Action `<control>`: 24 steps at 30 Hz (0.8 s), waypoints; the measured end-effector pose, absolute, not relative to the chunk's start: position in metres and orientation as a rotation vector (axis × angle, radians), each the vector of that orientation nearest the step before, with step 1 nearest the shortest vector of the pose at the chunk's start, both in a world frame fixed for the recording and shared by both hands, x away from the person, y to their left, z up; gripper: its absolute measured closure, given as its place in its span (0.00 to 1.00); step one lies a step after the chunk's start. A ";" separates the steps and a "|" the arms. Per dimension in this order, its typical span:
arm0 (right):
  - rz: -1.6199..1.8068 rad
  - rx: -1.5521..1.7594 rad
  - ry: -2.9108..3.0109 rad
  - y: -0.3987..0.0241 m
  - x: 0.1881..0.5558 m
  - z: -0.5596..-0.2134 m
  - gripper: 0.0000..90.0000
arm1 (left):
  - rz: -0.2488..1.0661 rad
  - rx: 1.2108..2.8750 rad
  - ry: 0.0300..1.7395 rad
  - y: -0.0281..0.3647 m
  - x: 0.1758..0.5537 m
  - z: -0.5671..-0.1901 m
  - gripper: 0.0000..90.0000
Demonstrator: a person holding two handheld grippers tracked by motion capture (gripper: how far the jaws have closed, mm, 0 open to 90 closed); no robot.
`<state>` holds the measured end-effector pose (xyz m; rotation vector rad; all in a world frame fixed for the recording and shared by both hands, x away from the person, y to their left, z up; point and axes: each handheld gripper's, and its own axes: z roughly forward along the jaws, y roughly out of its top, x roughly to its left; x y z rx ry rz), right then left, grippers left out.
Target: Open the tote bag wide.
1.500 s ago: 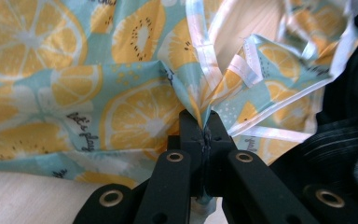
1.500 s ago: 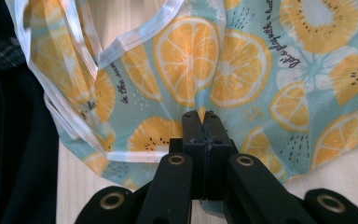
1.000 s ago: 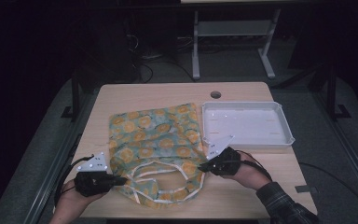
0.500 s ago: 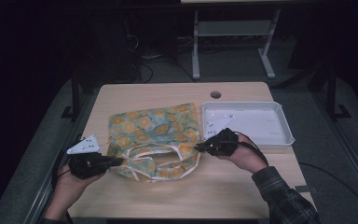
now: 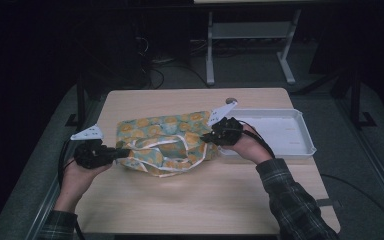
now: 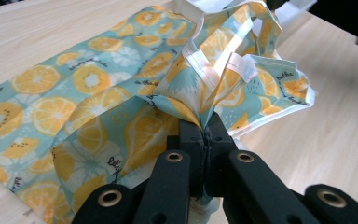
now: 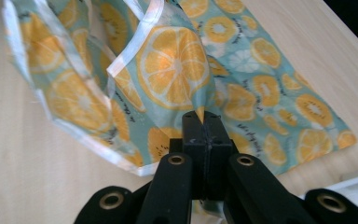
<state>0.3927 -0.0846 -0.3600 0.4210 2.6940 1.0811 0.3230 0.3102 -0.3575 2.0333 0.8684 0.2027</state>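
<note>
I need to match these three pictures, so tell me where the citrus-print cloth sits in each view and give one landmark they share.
High view: the citrus-print cloth lies mid-table, between the left gripper and the right gripper.
Left gripper view: it covers the left and centre, a fold pinched in the closed jaws.
Right gripper view: it spreads across the top, an edge pinched in the closed jaws.
Shared landmark: the cloth's white trim.

Support surface: light wooden table [image 5: 180,200].
Carries fruit-print cloth [image 5: 152,127] at centre, partly lifted; white tray [image 5: 307,142] resting at right edge.
</note>
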 end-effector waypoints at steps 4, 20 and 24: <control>1.058 0.447 2.697 -0.076 0.409 -0.363 0.99 | 0.181 1.997 0.949 0.315 0.342 -0.366 0.99; 0.799 0.584 2.765 -0.037 0.459 -0.415 0.99 | 0.129 2.046 1.193 0.318 0.393 -0.414 0.99; 0.751 0.582 2.779 -0.036 0.459 -0.423 0.99 | 0.117 2.111 1.205 0.318 0.396 -0.420 0.99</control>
